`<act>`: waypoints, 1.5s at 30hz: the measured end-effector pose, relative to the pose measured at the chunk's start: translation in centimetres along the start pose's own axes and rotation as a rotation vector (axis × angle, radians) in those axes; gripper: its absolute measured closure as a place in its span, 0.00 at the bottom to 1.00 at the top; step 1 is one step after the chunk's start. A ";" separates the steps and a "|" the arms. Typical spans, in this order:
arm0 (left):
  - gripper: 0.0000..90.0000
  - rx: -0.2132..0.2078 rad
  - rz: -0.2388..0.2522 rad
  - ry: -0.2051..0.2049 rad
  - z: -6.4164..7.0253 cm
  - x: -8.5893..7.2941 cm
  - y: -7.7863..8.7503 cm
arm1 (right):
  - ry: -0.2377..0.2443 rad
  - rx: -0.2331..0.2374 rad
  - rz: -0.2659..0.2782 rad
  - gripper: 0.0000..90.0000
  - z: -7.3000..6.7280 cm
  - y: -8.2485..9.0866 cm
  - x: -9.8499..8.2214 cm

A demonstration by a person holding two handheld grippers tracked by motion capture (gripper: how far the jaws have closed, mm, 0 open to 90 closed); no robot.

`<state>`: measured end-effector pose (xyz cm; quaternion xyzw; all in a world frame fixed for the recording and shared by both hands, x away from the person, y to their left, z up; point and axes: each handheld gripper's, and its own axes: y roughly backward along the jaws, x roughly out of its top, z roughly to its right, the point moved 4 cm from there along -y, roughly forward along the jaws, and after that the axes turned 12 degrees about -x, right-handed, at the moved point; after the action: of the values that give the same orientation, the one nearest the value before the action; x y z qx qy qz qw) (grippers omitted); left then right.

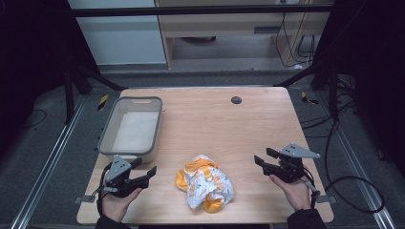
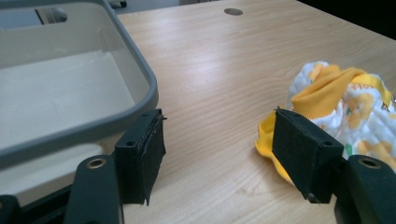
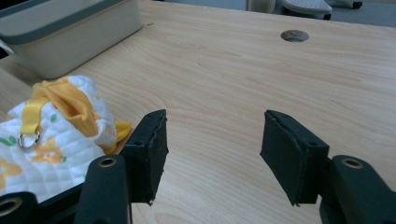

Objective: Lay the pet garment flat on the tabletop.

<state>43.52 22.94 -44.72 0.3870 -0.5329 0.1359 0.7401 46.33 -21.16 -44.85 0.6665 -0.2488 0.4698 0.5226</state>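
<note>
We see a crumpled white-and-yellow cloth [image 1: 206, 182] lying on the wooden bench [image 1: 229, 124], near its front edge and between our two grippers, touching neither. Our left gripper [image 1: 145, 175] sits to the cloth's left, jaws wide apart with only bare wood between them; in the left gripper view the cloth [image 2: 345, 112] lies just past the right-hand jaw. A grey bin [image 1: 131, 126] stands just behind this gripper, at the bench's left side. Our right gripper [image 1: 264, 161] sits well to the cloth's right, jaws also spread wide and holding nothing. In the right gripper view the cloth [image 3: 51, 135], with a small metal ring on a yellow strap, lies beside the left-hand jaw.
</note>
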 end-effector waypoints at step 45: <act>0.43 -0.192 -0.192 -0.083 4.1 -0.2 -8.9 | 0.218 0.216 -0.081 0.55 -8.2 -5.7 -0.1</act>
<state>46.09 14.08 -48.16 0.3690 -0.5339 -0.0030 0.7608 47.98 -11.71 -47.52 0.6734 -0.1115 0.5418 0.4905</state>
